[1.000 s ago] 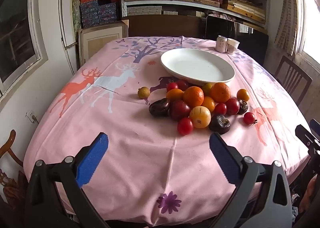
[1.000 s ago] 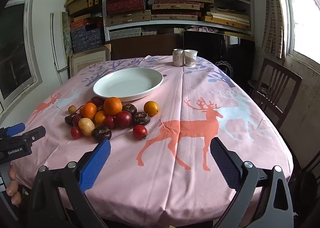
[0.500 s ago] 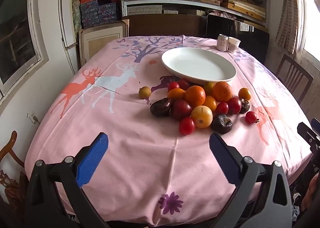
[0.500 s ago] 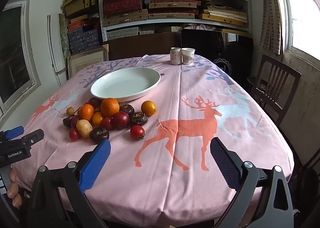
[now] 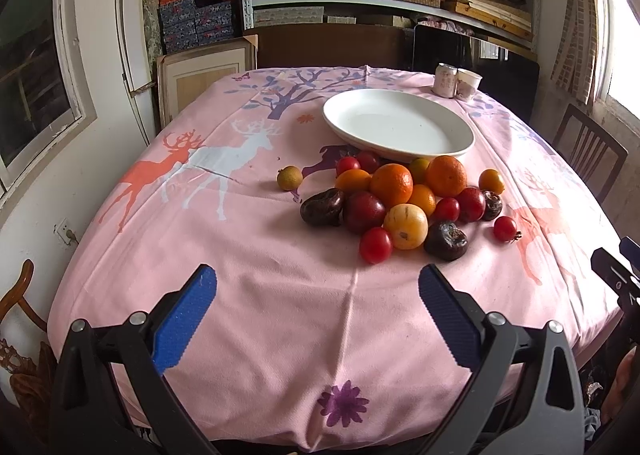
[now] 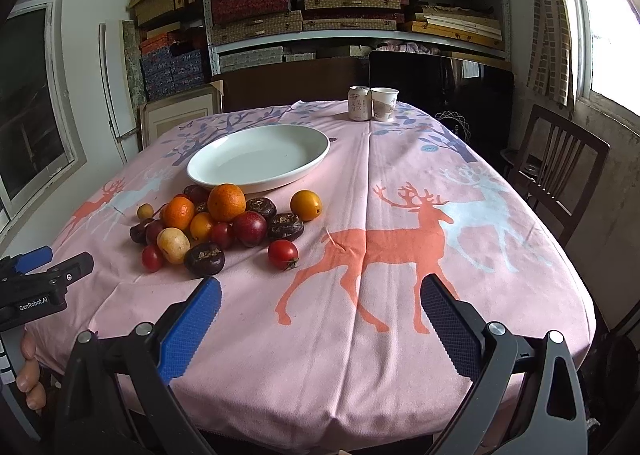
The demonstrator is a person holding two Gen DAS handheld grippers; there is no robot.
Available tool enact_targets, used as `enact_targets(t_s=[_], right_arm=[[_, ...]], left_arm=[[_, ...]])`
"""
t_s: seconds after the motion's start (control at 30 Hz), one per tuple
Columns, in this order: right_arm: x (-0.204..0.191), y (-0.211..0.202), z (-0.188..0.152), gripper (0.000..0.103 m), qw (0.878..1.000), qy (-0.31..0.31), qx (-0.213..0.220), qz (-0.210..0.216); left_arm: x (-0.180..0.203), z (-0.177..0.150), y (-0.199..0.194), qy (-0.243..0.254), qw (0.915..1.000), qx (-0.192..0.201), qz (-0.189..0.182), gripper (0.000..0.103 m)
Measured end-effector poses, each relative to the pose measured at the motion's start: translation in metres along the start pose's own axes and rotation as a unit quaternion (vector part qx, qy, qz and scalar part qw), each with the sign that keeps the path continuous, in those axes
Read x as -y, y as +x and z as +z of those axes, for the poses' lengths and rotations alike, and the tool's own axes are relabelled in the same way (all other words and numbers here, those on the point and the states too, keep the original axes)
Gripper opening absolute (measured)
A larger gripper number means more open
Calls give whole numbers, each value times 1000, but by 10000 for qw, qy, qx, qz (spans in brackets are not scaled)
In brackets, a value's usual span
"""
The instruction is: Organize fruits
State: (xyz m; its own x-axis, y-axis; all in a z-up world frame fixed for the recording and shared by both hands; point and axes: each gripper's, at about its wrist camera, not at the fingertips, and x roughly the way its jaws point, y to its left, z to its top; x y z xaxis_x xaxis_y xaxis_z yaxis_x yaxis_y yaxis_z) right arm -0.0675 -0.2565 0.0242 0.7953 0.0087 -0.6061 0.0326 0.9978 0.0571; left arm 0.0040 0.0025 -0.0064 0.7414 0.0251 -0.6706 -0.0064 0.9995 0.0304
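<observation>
Left gripper (image 5: 318, 287) is sitting at frame bottom, jaws spread wide, gripping nothing, over bare tablecloth (image 5: 256, 295). Right gripper (image 6: 320, 295) same: wide, empty, hovering over the orange deer print. Fruit pile (image 5: 396, 203) is lying center frame, touching the near rim of the white plate (image 5: 400, 123). Only the right view is showing the left gripper's body and the person's fingers (image 6: 28, 371) at lower left; can (image 6: 359, 103) and paper cup (image 6: 385, 104) are sitting upper center.

"GenRobot.AI" on left hand-held gripper (image 6: 36, 283); can's print unreadable.

Soft daylight from blown-out window (image 6: 612, 15), fisheye-bent edges.
</observation>
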Motion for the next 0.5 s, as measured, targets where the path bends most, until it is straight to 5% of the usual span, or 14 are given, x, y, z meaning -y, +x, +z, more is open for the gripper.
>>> enact_targets(t_s=[0.5], right_arm=[[-1, 2, -2, 100, 10000, 7, -56, 20]], left_arm=[[1, -1, 0, 7, 10000, -1, -1, 99]])
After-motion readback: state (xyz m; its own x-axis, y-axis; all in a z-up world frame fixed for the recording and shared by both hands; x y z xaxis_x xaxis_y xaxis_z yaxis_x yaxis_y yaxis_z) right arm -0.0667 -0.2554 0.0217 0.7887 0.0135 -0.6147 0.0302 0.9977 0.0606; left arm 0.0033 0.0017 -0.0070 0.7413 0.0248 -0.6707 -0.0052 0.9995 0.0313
